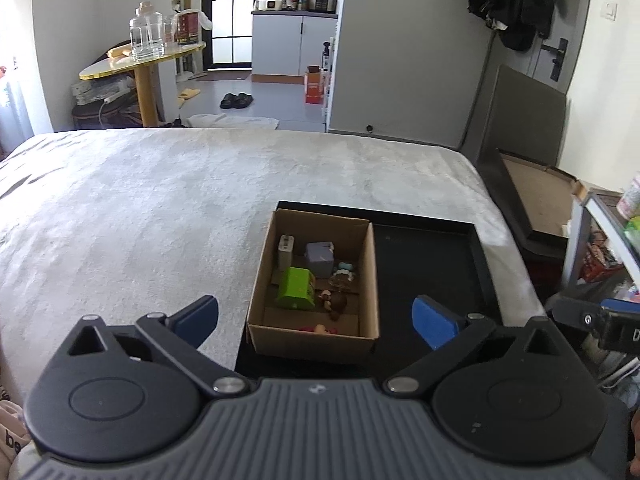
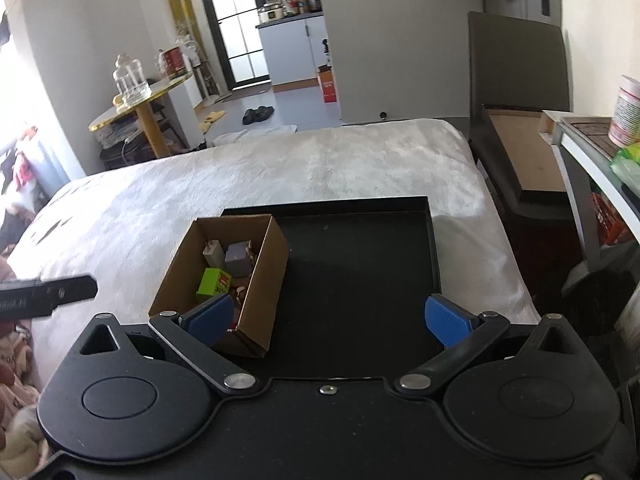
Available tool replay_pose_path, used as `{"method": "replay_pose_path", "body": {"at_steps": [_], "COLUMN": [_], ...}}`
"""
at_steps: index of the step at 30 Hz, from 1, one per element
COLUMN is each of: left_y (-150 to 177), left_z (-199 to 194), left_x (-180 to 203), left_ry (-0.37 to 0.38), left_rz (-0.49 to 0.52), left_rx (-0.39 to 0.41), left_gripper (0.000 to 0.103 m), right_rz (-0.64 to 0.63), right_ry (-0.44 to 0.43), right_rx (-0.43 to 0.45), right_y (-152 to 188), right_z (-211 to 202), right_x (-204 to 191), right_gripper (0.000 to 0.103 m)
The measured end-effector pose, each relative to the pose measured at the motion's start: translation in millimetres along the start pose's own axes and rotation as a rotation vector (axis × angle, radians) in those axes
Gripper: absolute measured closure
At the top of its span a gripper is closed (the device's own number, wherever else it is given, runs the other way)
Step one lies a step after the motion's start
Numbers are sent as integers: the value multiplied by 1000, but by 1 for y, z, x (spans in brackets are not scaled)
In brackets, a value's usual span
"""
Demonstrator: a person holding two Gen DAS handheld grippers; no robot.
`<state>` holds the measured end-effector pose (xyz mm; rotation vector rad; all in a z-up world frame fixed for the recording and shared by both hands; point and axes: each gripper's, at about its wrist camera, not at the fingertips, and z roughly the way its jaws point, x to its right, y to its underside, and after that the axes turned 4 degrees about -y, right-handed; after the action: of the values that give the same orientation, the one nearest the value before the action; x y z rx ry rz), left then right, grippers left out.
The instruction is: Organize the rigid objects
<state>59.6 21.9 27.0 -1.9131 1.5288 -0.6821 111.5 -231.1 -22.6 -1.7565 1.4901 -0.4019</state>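
Note:
A brown cardboard box stands in the left part of a black tray on the bed. Inside it lie a green block, a grey-purple cube, a white adapter and several small figures. My left gripper hovers in front of the box, open and empty. My right gripper hangs above the tray's near part, open and empty, its left pad in front of the box's near corner.
The tray sits near the right edge of a pale blanket-covered bed. A dark panel and a shelf with a jar stand to the right. Beyond the bed are a round yellow table and a kitchen doorway.

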Motion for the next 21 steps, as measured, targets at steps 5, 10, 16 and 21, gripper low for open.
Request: {"method": "replay_pose_path", "body": {"at_steps": [5,10,16,21], "left_y": [0,4,7,11], "left_z": [-10,-19,-33,-40], "left_x": [-5,-7,-8,-9], "left_ry": [7,35,50,63], "left_rz": [10,29,29,46], "left_rx": [-13,-3,11,20], "left_gripper": [0,0,0,0], "right_rz": [22,12,61,34], "right_ry": [18,26,-11,-7], "right_rx": [4,-1,-9,-9], "right_y": [-1,3,5,8], "right_z": [-9,-16,-30,-38], "right_x": [-2,0,3,-4], "right_gripper": [0,0,0,0]}}
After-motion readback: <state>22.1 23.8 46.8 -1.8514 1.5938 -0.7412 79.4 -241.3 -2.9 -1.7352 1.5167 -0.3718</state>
